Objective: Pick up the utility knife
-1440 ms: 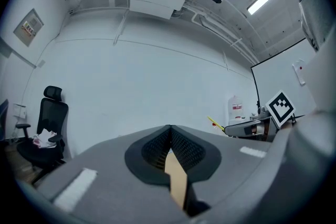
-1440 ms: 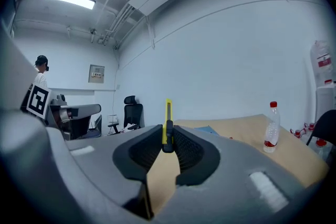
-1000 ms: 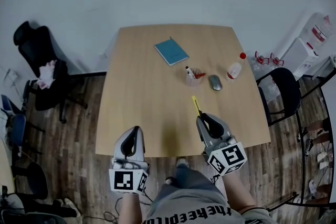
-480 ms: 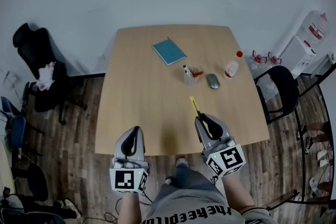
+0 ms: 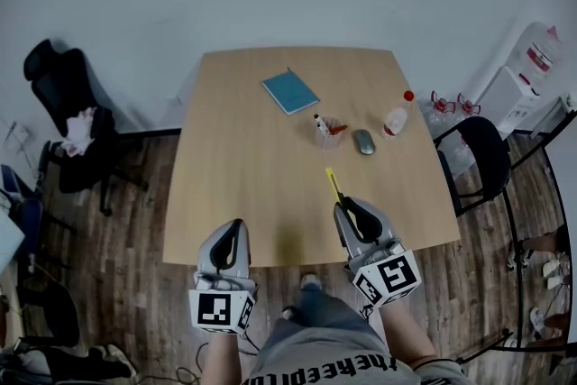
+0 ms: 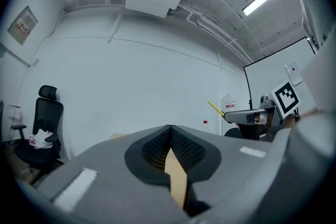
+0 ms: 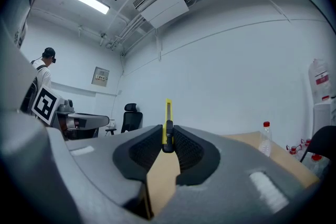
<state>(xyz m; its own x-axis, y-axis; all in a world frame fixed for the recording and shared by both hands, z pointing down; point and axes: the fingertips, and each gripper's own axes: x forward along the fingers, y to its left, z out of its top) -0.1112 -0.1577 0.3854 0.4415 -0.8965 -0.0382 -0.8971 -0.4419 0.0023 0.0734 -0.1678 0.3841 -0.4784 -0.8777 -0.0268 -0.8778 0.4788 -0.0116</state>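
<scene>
Two grippers sit at the near edge of a pale wooden table point(image 5: 243, 167). The left gripper point(image 5: 236, 225) is closed on nothing. The right gripper point(image 5: 343, 205) clamps the yellow utility knife point(image 5: 334, 183), which points out over the tabletop. Farther back are a blue notebook point(image 5: 290, 92), cup point(image 5: 329, 132), mouse point(image 5: 363, 141) and bottle point(image 5: 394, 117). A black chair point(image 5: 68, 117) stands on the plank floor point(image 5: 126, 221).
</scene>
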